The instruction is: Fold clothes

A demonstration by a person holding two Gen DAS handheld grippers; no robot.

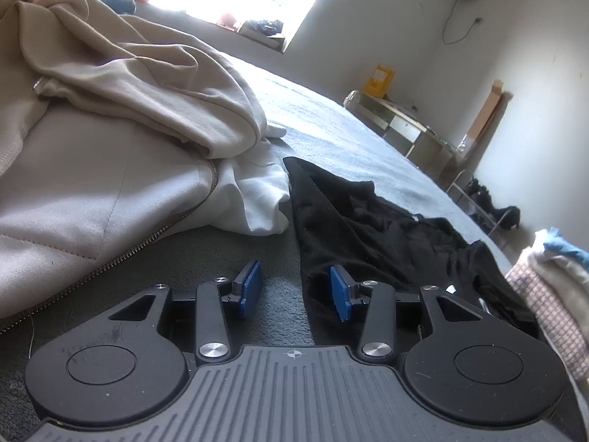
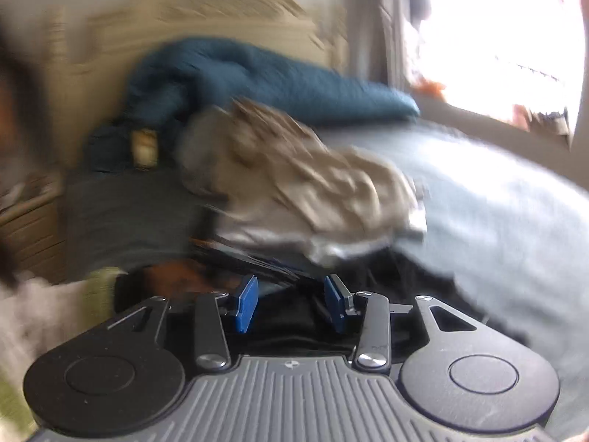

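The left tool (image 1: pixel 294 289) sits low on the bed (image 1: pixel 368 140), its blue pads apart with nothing between them; the near edge of the black garment (image 1: pixel 353 228) lies just ahead, under the right-hand pad. The right tool (image 2: pixel 291 304) is also apart and holds nothing; its view is smeared with motion, so only dark cloth below it can be made out.

The black garment lies crumpled on the bed, a pointed corner toward the white cloth (image 1: pixel 257 199). The step in hand looks like taking up this garment to spread it. To do that well, the left tool should slide forward a little so both pads straddle a single layer at the hem, then close firmly. The right tool should take a matching corner, not a bunched fold, so the cloth can be pulled flat.

Crowding the work: the beige zip jacket (image 1: pixel 92 184) and the white cloth lie just beside the black garment, close enough to be caught in a careless pinch. A pile (image 1: pixel 552 294) of cloth stands at the right edge. A blue blanket (image 2: pixel 239 77) lies well back.
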